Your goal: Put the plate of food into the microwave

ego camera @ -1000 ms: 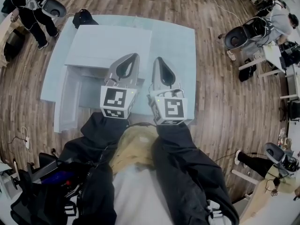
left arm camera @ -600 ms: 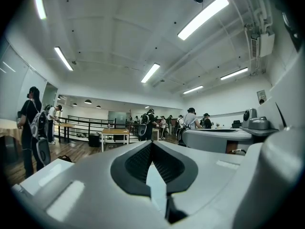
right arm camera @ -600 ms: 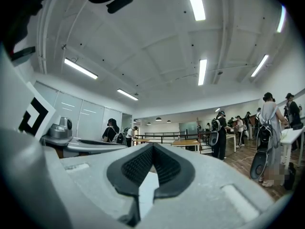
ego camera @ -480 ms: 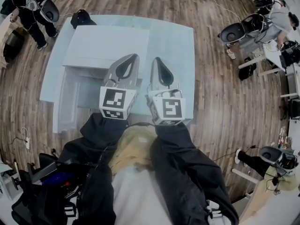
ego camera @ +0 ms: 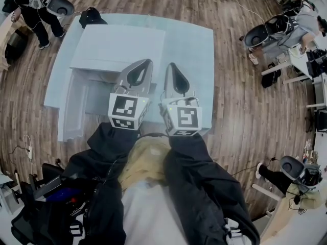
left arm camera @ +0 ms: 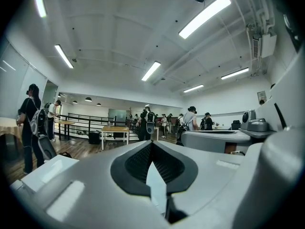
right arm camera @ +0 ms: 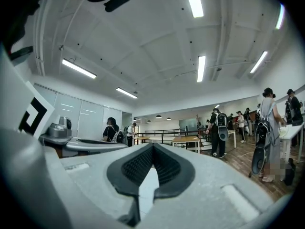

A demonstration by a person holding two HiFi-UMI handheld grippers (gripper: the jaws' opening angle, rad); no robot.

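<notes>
In the head view both grippers are held up side by side, close under the camera and over the table's front edge. My left gripper (ego camera: 143,63) and my right gripper (ego camera: 170,66) are shut, with nothing between their fingers. In the left gripper view (left arm camera: 151,145) and the right gripper view (right arm camera: 153,147) the black pads meet at the tips, and both cameras look out level across the room. Below them a white microwave (ego camera: 120,47) stands on the pale table (ego camera: 190,45). Its door (ego camera: 69,106) seems to be swung open at the left. No plate of food shows in any view.
A dark bag (ego camera: 92,17) lies on the wooden floor behind the table. People with backpacks stand at the far left (ego camera: 36,6) and right (ego camera: 301,22). Desks and chairs (ego camera: 306,65) line the right side. Black gear (ego camera: 46,208) sits at my lower left.
Both grippers stay shut and keep their place. Only the view shifts slightly and people in the background move.
</notes>
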